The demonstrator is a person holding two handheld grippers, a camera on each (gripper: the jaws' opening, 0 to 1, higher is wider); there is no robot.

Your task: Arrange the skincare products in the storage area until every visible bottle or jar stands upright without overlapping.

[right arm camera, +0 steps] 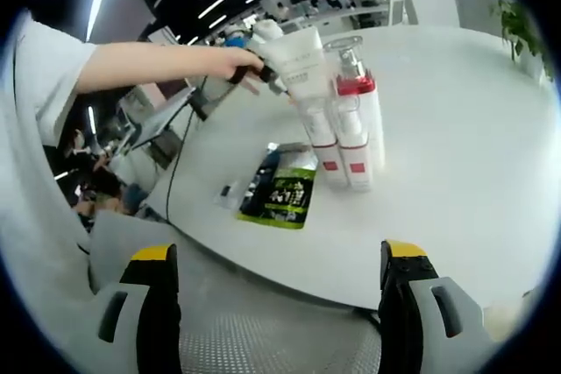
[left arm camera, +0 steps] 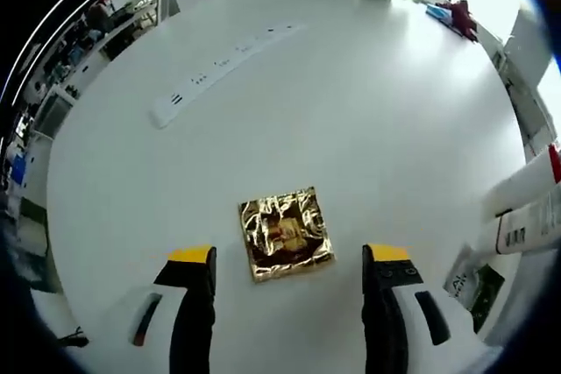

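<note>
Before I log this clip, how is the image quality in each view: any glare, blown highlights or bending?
Left gripper view: the crinkled gold foil packet throws specular glints, the round white table blows out toward the upper right, and the long white power strip curves with the fisheye. Right gripper view: ceiling light strips bow into arcs; the white tubes and red-collared pump bottle stay fairly sharp; the edges smear.

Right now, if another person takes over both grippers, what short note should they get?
Left gripper: open, holding nothing, over a gold foil sachet on the white table.
Right gripper: open, holding nothing, at the table edge.
White bottles with red bands stand upright, close together; a green sachet lies flat beside them.
Done: cannot tell. Left: check that the bottles do not overlap.
</note>
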